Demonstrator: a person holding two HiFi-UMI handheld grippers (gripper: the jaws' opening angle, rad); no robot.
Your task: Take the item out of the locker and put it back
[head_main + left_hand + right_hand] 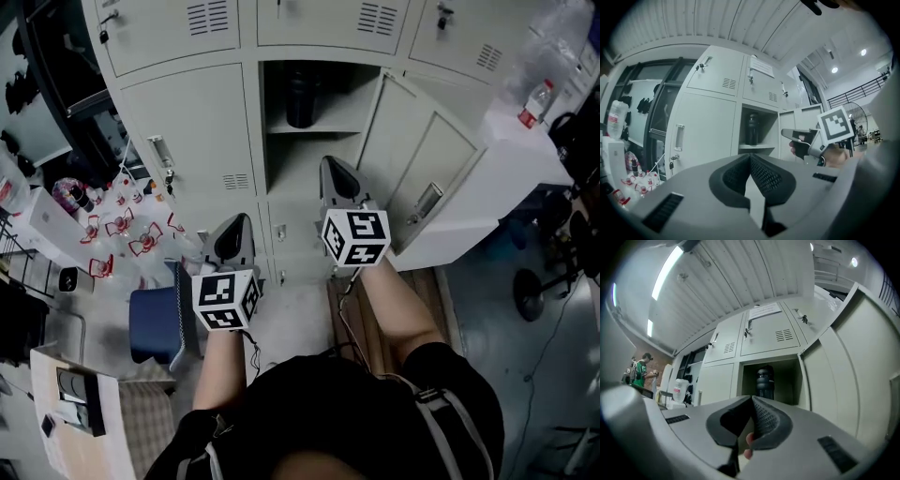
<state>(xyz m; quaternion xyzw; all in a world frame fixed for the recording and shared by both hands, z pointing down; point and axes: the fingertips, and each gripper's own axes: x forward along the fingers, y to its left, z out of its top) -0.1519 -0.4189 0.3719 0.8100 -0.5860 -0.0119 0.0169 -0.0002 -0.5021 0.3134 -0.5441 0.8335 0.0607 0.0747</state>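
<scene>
L tool (238, 223), R tool (334, 167) face grey lockers (187, 122); 1 door (412, 159) open.

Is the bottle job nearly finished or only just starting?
Done: the grey metal locker door stands open. In hand: nothing; the left gripper and right gripper are shut and empty. Left: the tall dark bottle stands on its shelf inside, so taking it out probably remains, unless it is already back.

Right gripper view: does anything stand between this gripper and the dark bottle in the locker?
Nothing visible does. The locker door is swung aside to the right, and the bottle stands exposed ahead of the right gripper.
</scene>
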